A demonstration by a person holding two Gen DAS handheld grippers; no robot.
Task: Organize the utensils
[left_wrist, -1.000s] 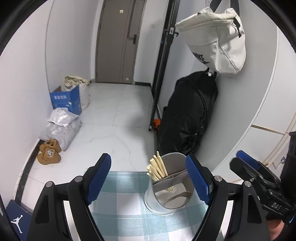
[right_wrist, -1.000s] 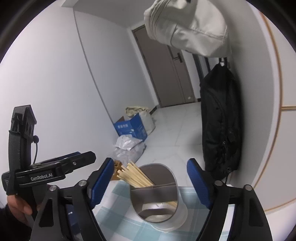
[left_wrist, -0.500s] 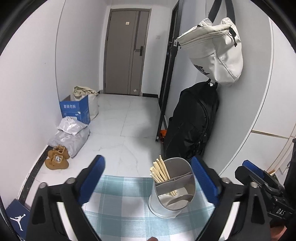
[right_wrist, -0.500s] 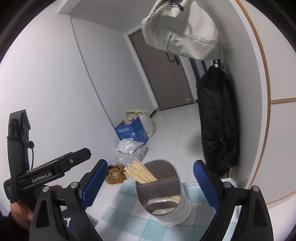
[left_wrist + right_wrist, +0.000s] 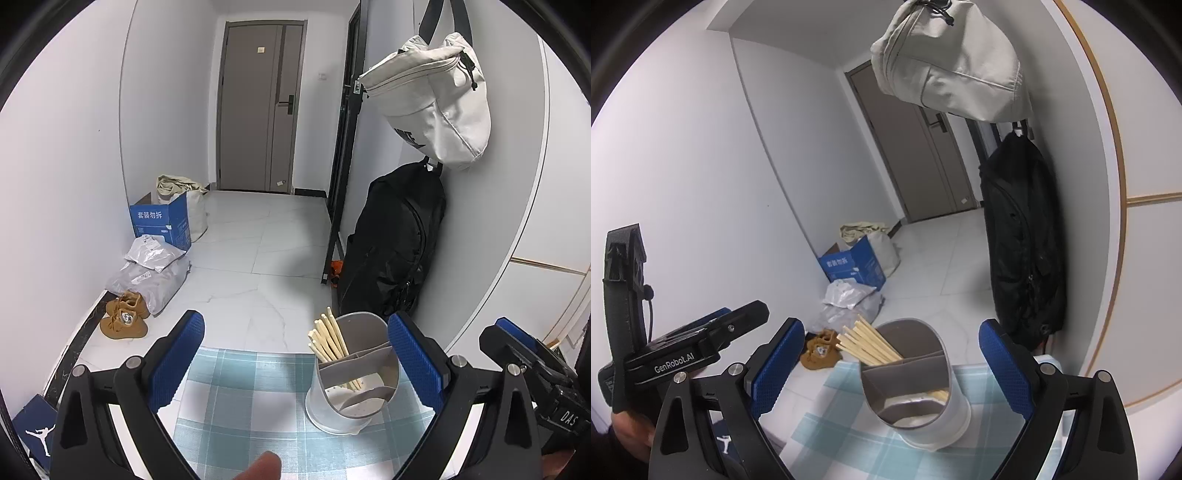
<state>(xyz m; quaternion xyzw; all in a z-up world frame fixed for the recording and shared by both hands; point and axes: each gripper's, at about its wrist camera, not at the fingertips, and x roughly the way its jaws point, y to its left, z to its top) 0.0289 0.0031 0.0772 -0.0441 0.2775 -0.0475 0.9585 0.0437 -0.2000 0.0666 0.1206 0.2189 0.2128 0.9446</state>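
Observation:
A grey and white utensil holder [image 5: 352,384] with inner dividers stands on a blue checked cloth [image 5: 243,402] near the table's far edge. A bunch of pale wooden chopsticks [image 5: 330,341] leans in its left rear compartment. The other compartments look empty. It also shows in the right wrist view [image 5: 916,384], with the chopsticks [image 5: 868,343]. My left gripper [image 5: 295,365] is open and empty, a little back from the holder. My right gripper [image 5: 892,369] is open and empty, jaws either side of the holder but nearer to me.
The table ends just beyond the holder, with white tiled floor below. On the floor lie tan shoes [image 5: 123,321], grey bags [image 5: 151,273] and a blue box [image 5: 162,221]. A black backpack [image 5: 391,243] and a beige bag [image 5: 432,96] hang on the right wall.
Both grippers have drawn back and up from the holder and opened a little wider. The holder and chopsticks have stayed put.

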